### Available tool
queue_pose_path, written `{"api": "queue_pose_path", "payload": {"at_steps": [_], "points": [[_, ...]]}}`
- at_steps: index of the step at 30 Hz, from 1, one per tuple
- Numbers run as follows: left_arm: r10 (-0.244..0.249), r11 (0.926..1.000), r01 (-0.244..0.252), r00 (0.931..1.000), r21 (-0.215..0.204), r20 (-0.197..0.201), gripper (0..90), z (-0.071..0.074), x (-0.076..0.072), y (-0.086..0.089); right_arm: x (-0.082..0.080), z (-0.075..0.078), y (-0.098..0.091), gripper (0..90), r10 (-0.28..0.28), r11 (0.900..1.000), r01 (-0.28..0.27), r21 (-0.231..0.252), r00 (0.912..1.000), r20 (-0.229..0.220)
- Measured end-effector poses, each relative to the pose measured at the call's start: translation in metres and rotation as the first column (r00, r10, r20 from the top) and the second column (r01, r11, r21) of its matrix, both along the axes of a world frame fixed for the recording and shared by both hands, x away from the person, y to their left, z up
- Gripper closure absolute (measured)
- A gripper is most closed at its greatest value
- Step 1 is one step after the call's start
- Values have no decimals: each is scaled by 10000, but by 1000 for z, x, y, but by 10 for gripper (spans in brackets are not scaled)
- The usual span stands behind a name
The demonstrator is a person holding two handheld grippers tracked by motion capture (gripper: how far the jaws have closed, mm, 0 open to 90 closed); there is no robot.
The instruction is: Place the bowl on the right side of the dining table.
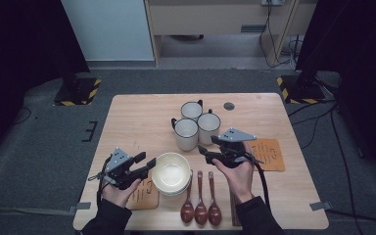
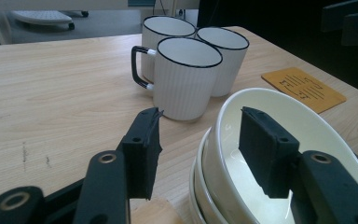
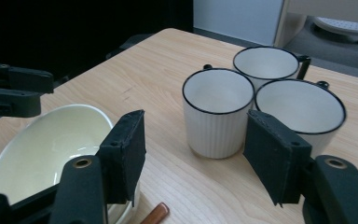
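Note:
A stack of cream bowls (image 1: 171,174) sits near the table's front. My left gripper (image 1: 146,160) is at the stack's left side. In the left gripper view its jaws straddle the top bowl's (image 2: 279,116) rim, one pad inside and one outside, with a gap showing beside the rim; the left gripper (image 2: 200,140) is open. Three white ribbed mugs (image 1: 186,133) with black rims stand clustered behind the bowls. My right gripper (image 1: 207,144) hovers just right of the bowls, open and empty. In its own view the right gripper (image 3: 193,154) points at the nearest mug (image 3: 218,112).
Three dark wooden spoons (image 1: 200,200) lie side by side at the front edge. An orange coaster (image 1: 269,154) lies to the right, another (image 1: 144,193) by my left hand. The wooden table (image 1: 137,117) has bare room at its left and back.

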State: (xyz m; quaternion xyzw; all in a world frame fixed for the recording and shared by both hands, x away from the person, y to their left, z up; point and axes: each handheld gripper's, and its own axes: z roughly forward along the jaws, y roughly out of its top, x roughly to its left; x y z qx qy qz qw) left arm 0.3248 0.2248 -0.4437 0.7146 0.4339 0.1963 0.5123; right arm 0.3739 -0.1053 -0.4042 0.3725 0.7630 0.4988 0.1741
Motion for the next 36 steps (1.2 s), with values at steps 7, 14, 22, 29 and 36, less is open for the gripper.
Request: {"api": "queue_pose_path", "payload": {"at_steps": [7,14,22,29,36], "points": [[1,10000,0,9999,43,-123,506,-2,1,-3,2,0,12,399,233,9997,-233,23,9997,-37],[-54,10000,55,9998,58,-202,513,-6,2,-6,2,-2,22,412,477,9989,-477,8,9988,-120],[-174,9996,179,9995,203,-263,539,-9,2,-10,1,-7,34,446,812,9967,-814,-66,9963,-270],[-212,9993,223,9991,310,-363,575,-11,3,-13,0,-16,43,483,1109,9937,-1116,-110,9924,-524],[-143,9993,160,9986,332,-507,623,-13,3,-13,-1,-25,53,524,1357,9899,-1383,-298,9877,-771]]}}
